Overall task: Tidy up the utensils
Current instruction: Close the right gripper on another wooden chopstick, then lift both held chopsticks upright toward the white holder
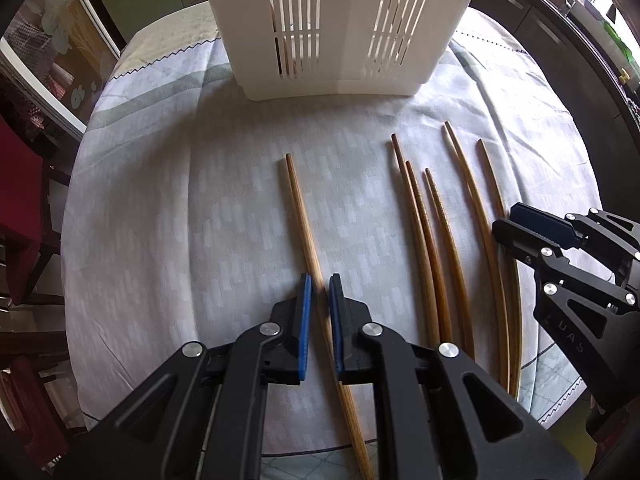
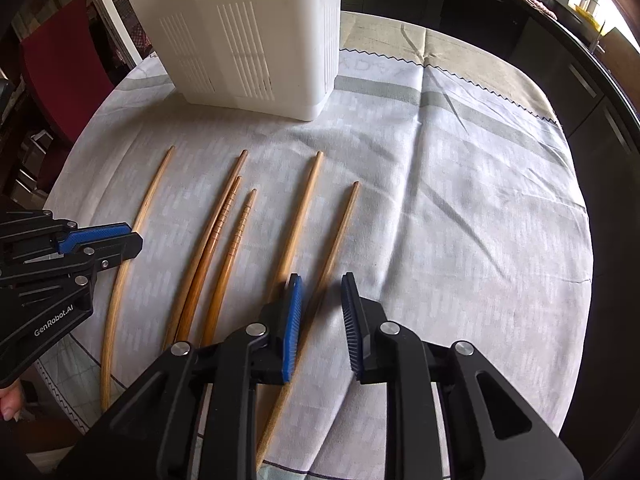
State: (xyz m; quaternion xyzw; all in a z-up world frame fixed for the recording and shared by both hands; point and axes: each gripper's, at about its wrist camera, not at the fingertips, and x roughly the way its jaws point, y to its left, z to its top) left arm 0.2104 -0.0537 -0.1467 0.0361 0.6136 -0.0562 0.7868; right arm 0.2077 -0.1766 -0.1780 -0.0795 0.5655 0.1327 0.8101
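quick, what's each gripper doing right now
Left gripper: shut on the lone chopstick.
Right gripper: open, astride the rightmost chopstick.

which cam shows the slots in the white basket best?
Left wrist view: the white basket faces it, and light through two slotted panels shows chopsticks inside. Right wrist view catches the basket at an angle; its slots read as faint ribbing and nothing shows through.
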